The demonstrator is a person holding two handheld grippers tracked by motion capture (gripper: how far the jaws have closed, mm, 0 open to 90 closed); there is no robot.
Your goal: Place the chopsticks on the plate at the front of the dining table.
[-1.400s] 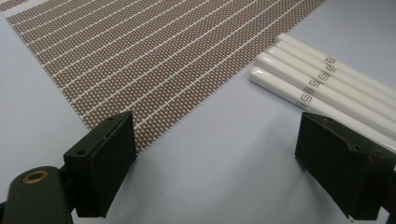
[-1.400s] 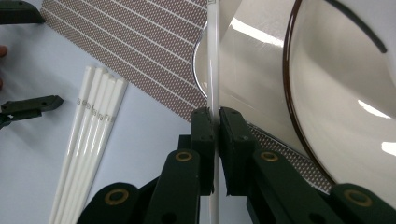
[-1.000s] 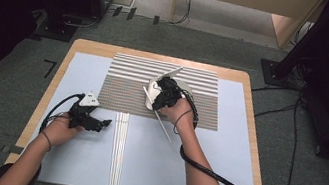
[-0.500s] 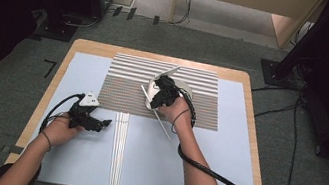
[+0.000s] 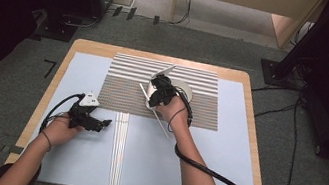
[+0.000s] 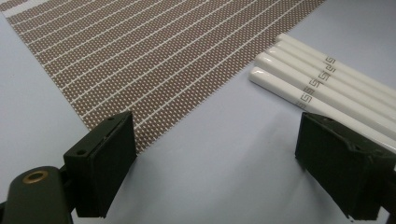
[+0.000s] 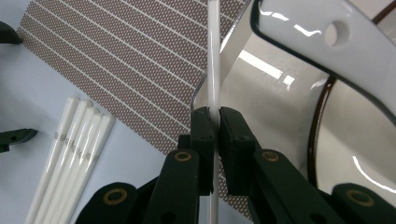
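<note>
My right hand-held gripper point(image 7: 216, 122) is clamped on a single white chopstick point(image 7: 213, 56), its two black jaws pressed together on the thin shaft so that the stick runs up between them and also pokes out below. In the high view this chopstick point(image 5: 155, 113) slants across the striped brown placemat point(image 5: 122, 90), with my right hand-held gripper point(image 5: 156, 92) over the mat's middle. Just beside the chopstick, to the right in the right gripper view, stands a glossy white ladle-like utensil point(image 7: 327, 42) with a small hole in its handle, and it sits at a white bowl with a dark rim point(image 7: 345, 140); whether the chopstick touches the utensil I cannot tell. My left hand-held gripper point(image 6: 224, 163) hangs open with nothing between its jaws, low over the pale blue desk point(image 6: 210, 154) cover, near the mat's corner. Close ahead of it lies the bundle of white chopsticks point(image 6: 322, 88), side by side and touching, each with a grey key-pattern mark, just off the mat's edge.
</note>
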